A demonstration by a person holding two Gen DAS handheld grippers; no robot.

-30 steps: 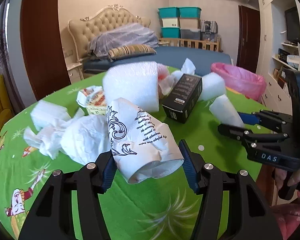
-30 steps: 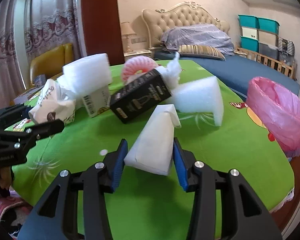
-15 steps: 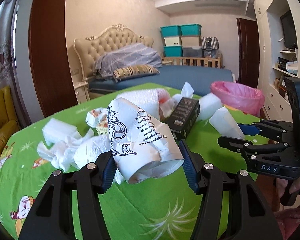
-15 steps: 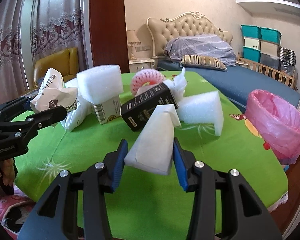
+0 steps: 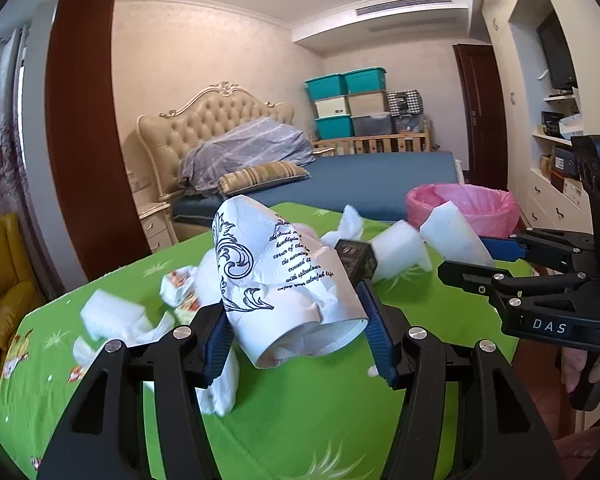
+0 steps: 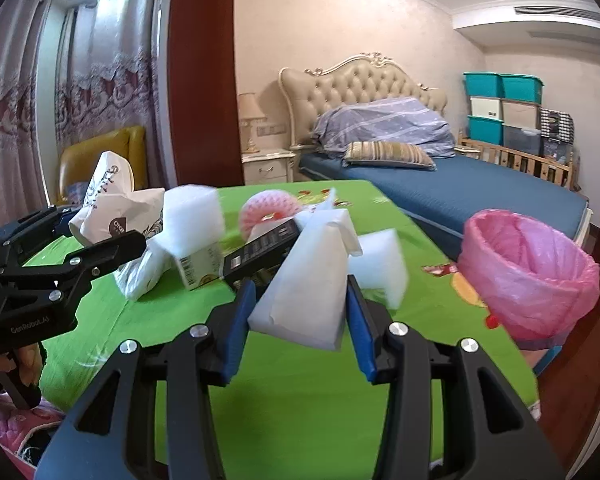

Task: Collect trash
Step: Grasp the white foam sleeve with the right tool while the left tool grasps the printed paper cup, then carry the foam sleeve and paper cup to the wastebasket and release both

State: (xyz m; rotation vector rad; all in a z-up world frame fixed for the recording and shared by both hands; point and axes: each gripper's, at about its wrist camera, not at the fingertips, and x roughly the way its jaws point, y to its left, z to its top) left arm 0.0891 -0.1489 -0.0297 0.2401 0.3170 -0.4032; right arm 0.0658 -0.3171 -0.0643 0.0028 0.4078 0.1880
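Both grippers risen off tabletop since 1 second ago. Left gripper jaws pinch paper cup; right gripper jaws pinch foam wedge, left of pink bin. Bin drop next.

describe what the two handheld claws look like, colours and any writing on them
Both match: black angular plastic frames with round silver bolts, and each finger ends in a ribbed blue pad. The right claw carries white "DAS" lettering on its side; the left claw reads "GenRobot.AI" in small grey print. No cables show. Pink patterned fabric sits by the hand under each grip.
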